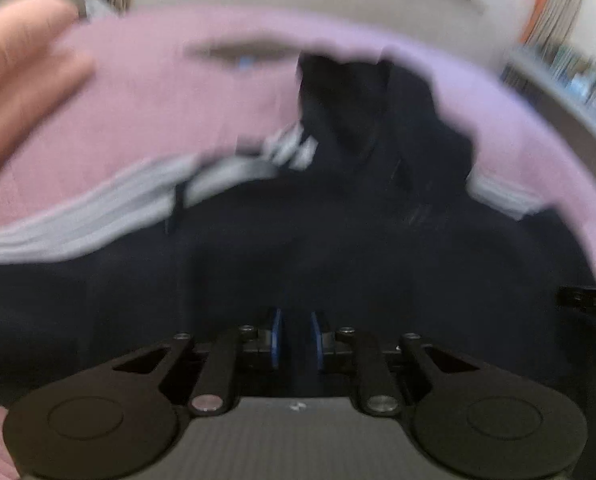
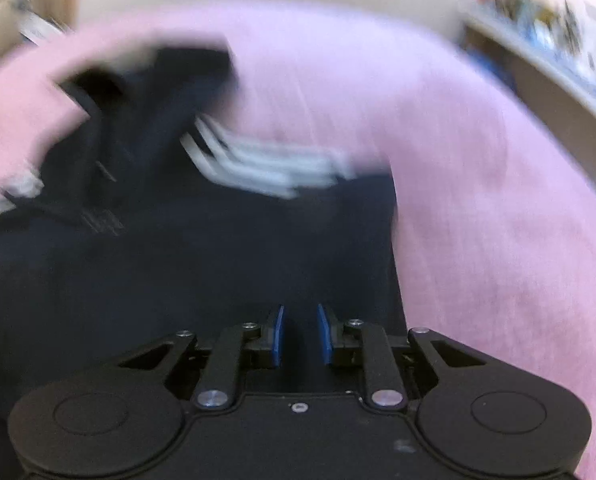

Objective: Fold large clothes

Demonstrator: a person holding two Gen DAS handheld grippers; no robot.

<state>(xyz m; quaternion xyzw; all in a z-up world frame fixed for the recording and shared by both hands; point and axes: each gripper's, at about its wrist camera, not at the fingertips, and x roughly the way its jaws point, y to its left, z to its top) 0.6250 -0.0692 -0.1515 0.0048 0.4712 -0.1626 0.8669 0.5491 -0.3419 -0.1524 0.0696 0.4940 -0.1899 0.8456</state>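
Observation:
A dark navy garment with white stripes point(image 1: 338, 240) lies on a pink bed cover point(image 1: 157, 112). Both views are blurred by motion. My left gripper point(image 1: 297, 336) has its blue pads point(image 1: 277, 336) close together with dark fabric between them, at the garment's near edge. My right gripper point(image 2: 300, 332) likewise has its blue pads point(image 2: 278, 334) narrowly apart with the dark garment point(image 2: 217, 260) between them. White stripes show in the right wrist view point(image 2: 257, 164). The garment's near edge is hidden under both grippers.
A hand point(image 1: 13, 80) shows at the left edge of the left wrist view. The pink cover point(image 2: 498, 200) stretches to the right of the garment. Shelves with items point(image 2: 558, 40) stand at the far right. A black part point(image 1: 586, 300) pokes in at right.

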